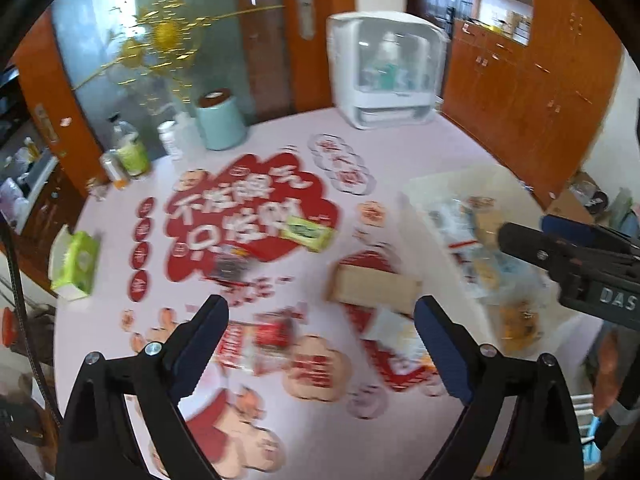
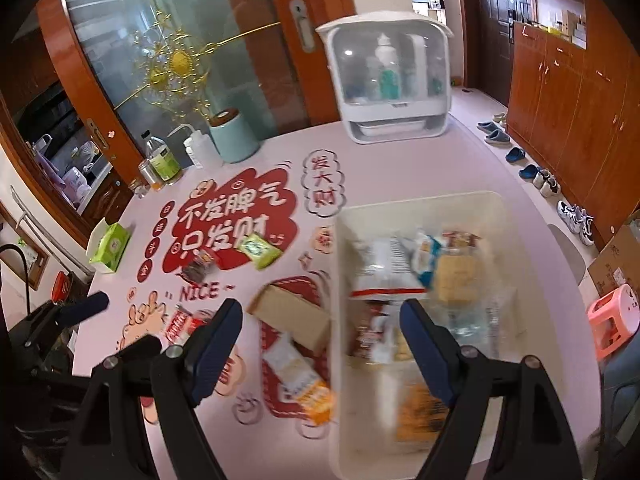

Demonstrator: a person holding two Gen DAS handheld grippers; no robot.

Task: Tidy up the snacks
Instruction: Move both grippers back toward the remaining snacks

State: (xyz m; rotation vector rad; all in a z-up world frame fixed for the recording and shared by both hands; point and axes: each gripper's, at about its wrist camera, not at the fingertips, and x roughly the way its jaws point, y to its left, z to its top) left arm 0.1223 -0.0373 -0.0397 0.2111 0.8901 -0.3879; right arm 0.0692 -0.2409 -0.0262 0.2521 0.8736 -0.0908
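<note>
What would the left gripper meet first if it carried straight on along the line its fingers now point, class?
Most likely the brown cardboard box or the red snack packet on the table, both lying just beyond the open, empty left gripper. Blur and unclear depth leave which comes first uncertain.

snack bin (image 2: 420, 200), open tongs (image 2: 322, 320) above

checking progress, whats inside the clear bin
The bin holds several snack packets, piled and blurred. Whatever lies under the pile is covered.
</note>
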